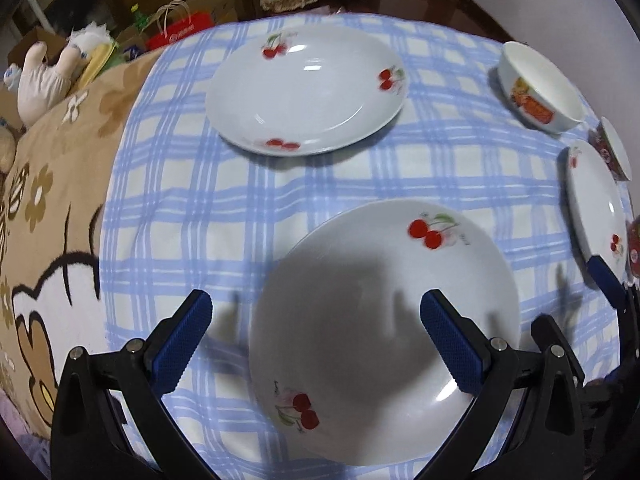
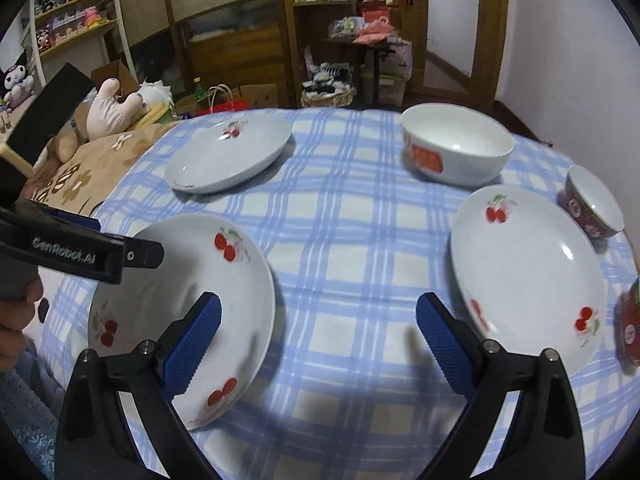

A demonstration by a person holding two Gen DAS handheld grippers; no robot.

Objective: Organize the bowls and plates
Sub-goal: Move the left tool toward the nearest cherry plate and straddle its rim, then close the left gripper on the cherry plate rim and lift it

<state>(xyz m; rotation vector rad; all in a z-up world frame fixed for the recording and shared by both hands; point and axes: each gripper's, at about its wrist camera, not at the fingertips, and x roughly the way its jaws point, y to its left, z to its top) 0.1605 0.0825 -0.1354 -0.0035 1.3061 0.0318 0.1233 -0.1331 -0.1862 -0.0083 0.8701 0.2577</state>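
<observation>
Three white plates with red cherries lie on the blue checked cloth. In the left wrist view the near plate [image 1: 384, 304] lies under my open, empty left gripper [image 1: 316, 312]; the far plate [image 1: 306, 88] is beyond it, and the third plate [image 1: 596, 204] is at the right edge. In the right wrist view my right gripper [image 2: 318, 316] is open and empty above bare cloth between the near plate [image 2: 188, 300] and the third plate [image 2: 528, 276]. A large white bowl [image 2: 456, 148] stands behind it, beside a small red-patterned bowl [image 2: 592, 200]. The far plate [image 2: 228, 152] is at the back left.
The left gripper's body [image 2: 80, 248] reaches over the near plate from the left. Another red-patterned bowl [image 2: 632, 328] sits at the right edge. A brown flowered blanket [image 1: 52, 184] with plush toys [image 1: 44, 76] borders the cloth on the left. Shelves and clutter fill the room behind.
</observation>
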